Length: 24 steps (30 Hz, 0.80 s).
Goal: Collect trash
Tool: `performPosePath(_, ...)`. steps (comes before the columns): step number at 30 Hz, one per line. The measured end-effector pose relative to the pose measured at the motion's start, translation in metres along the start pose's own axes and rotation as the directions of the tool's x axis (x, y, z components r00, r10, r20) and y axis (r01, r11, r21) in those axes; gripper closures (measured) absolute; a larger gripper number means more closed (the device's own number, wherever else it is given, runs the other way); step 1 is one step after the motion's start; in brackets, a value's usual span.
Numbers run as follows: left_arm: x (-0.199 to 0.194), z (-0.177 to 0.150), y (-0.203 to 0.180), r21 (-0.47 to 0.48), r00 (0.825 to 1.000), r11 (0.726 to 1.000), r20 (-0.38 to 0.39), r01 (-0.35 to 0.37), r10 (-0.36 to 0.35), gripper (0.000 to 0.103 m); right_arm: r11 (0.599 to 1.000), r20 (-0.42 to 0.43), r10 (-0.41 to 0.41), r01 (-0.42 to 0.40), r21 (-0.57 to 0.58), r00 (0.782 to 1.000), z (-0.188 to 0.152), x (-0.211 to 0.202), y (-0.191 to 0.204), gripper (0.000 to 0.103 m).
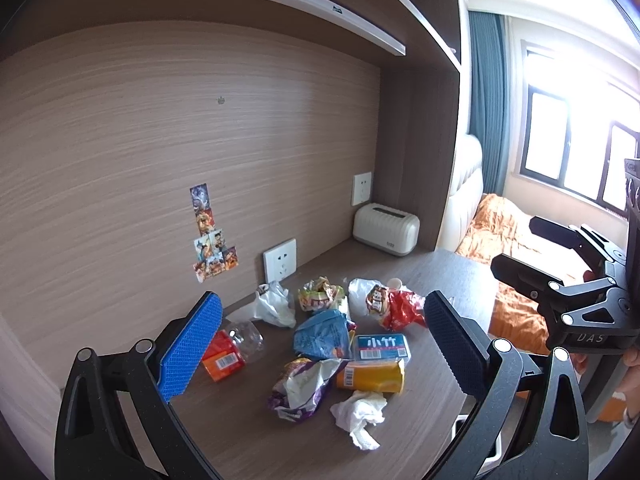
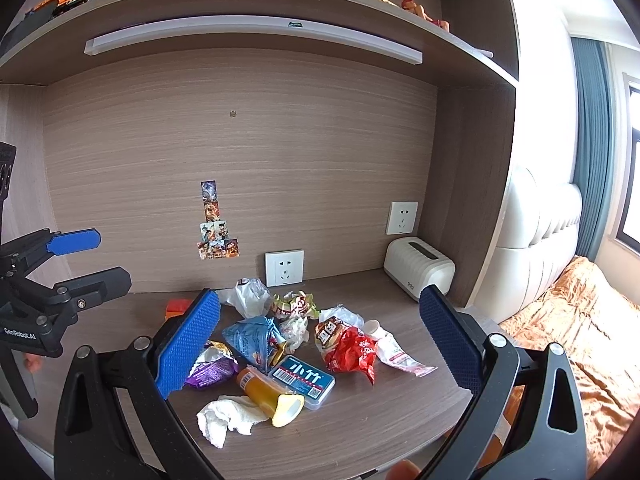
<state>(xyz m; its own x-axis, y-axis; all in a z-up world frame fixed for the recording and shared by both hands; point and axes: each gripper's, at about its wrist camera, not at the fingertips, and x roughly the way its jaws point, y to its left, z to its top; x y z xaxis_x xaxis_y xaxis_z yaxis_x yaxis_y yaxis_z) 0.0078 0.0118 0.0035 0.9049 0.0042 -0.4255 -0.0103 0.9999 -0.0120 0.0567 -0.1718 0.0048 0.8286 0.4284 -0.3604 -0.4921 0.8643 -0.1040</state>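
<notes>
Both the left gripper (image 1: 320,344) and right gripper (image 2: 318,344) hang spread wide and empty above the brown wood-grain surface (image 2: 380,420). A heap of crumpled snack wrappers (image 2: 344,344) lies mid-surface; a crumpled white tissue (image 2: 224,416) sits at the heap's 7 o'clock edge.

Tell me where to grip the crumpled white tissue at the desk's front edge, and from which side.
Pinch the crumpled white tissue across its bunched middle, coming down from above with the right gripper, which is open. It lies low on the desk, its far end against the yellow tube, so close the jaws clear of that.
</notes>
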Motion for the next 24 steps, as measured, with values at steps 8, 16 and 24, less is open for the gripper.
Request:
performPosePath(8,0.0029,-0.0014,0.0045,-0.014,1.000,1.000,-0.015,-0.001,0.001,0.004,1.000,-0.003,0.001,-0.001,0.000,1.000,-0.0019,0.0002,0.0014,0.004)
performPosePath(16,0.0047,-0.0032,0.0052,-0.013,1.000,1.000,-0.017,0.002,-0.002,0.004,1.000,-0.011,-0.001,0.001,0.001,1.000,-0.0032,0.0015,0.0033,0.004)
performPosePath(24,0.0080,-0.0085,0.0052,0.007,1.000,1.000,-0.026,-0.008,0.008,0.004,1.000,-0.027,0.007,-0.007,-0.002,1.000,-0.0070,0.0021,0.0059,0.004)
